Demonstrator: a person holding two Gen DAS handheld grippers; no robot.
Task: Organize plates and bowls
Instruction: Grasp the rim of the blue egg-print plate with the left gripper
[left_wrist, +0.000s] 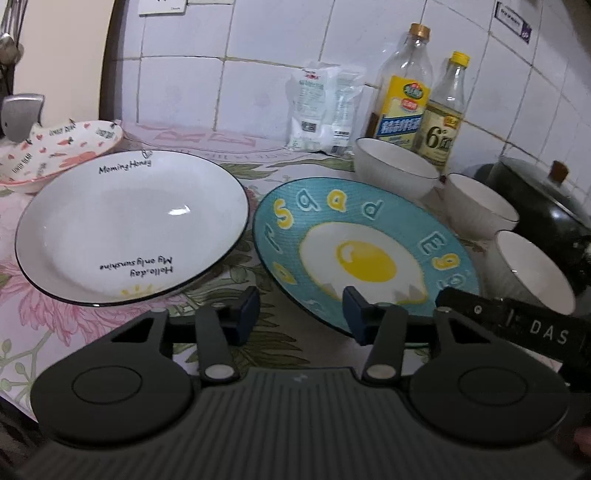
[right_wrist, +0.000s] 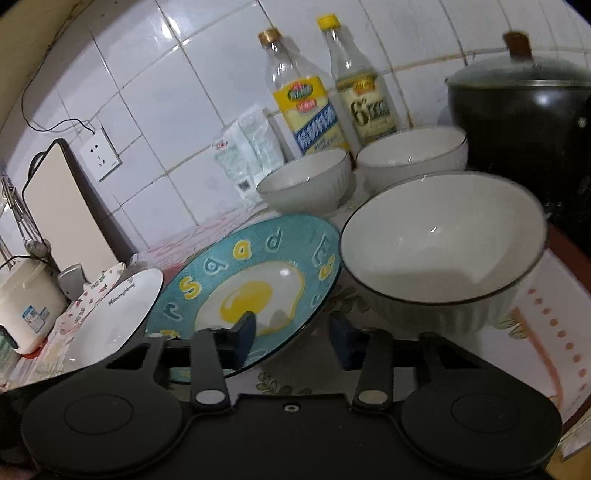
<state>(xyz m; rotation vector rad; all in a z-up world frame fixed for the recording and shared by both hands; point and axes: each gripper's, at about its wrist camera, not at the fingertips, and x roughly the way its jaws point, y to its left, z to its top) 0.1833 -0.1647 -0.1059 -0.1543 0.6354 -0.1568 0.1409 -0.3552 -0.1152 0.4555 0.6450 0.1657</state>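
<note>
Currently, both the left hand-held gripper (left_wrist: 301, 314) and the right hand-held gripper (right_wrist: 293, 338) are released and grasp nothing, poised near the front edge of the round teal ceramic plate with the fried-egg print (left_wrist: 364, 247) on the floral-covered bench (left_wrist: 22, 325). The white black-rimmed deep plate (left_wrist: 133, 225) lies just left of it; three white ribbed bowls (right_wrist: 443, 240) stand right. Judged step: approach; the next move calls for closing on one rim for stacking.
</note>
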